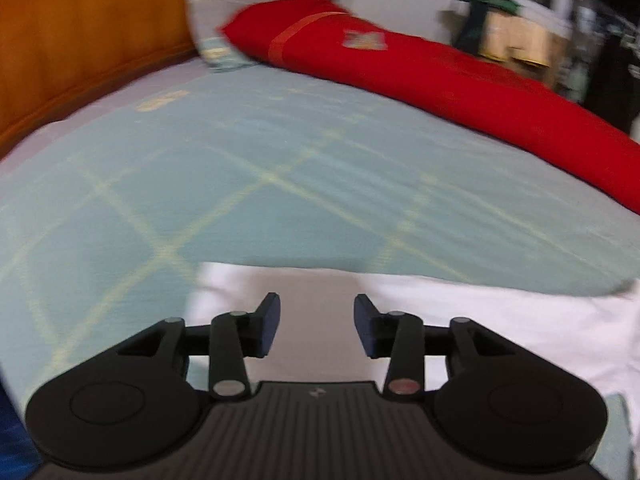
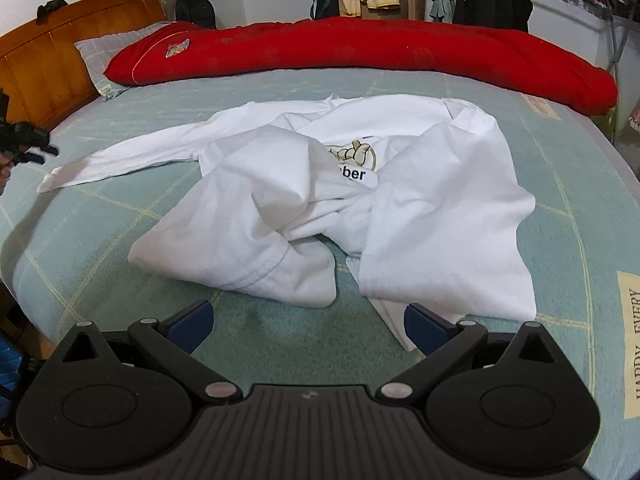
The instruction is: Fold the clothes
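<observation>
Right wrist view: the white shirt [image 2: 332, 208] is lying crumpled on the bed [image 2: 120, 208], straight ahead of the right gripper [image 2: 308, 326] and just beyond its fingers.
Right fingers: they are standing spread wide and pinching nothing; the right-hand finger [image 2: 428, 330] is sitting at the shirt's near hem, though contact cannot be told.
Long axis: one sleeve [image 2: 128, 158] is stretching out to the far left, and the body is bunching toward the right.
Left wrist view: the left gripper [image 1: 316, 324] is hovering over white cloth [image 1: 460, 320], apparently that sleeve end; its fingers are standing partly spread with nothing between them.
Nearer hand: the left appears closer to the sleeve, the right to the hem.
Hard to make out: the left view is smearing with motion blur; the chest print is half hidden by folds; the second sleeve cannot be found.
Far side: a red quilt [image 2: 360, 52] is lying along the bed's far edge.
</observation>
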Demonstrator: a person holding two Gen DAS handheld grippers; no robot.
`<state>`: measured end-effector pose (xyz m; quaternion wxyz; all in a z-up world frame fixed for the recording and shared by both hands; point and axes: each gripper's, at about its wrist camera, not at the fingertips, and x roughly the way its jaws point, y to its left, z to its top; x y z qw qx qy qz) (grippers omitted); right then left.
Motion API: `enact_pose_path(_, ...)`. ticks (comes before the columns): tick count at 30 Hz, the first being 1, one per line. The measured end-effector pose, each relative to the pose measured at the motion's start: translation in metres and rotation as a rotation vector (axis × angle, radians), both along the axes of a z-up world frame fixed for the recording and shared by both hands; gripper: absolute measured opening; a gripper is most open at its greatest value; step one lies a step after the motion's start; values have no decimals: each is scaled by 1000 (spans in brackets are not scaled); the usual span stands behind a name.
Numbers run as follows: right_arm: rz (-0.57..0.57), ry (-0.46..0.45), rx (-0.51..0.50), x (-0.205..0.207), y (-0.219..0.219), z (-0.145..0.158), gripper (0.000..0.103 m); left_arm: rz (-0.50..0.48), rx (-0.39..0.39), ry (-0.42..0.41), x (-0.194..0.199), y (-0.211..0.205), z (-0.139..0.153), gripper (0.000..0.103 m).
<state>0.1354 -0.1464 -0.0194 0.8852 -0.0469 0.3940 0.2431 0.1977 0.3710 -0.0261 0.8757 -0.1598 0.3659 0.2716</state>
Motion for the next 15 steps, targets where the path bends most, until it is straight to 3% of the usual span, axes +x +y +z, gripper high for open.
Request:
enact_pose_path(4, -1, 7, -12, 0, 0, -2, 103, -40, -45, 19, 15, -10, -22, 44)
enact_pose_path(8, -2, 14, -27, 3, -2, -4, 103, 9, -76, 52, 7, 1, -46, 44)
enact_pose_path(15, -12, 37, -33, 6, -9, -13, 103, 18, -45, 93, -12, -7, -36, 44)
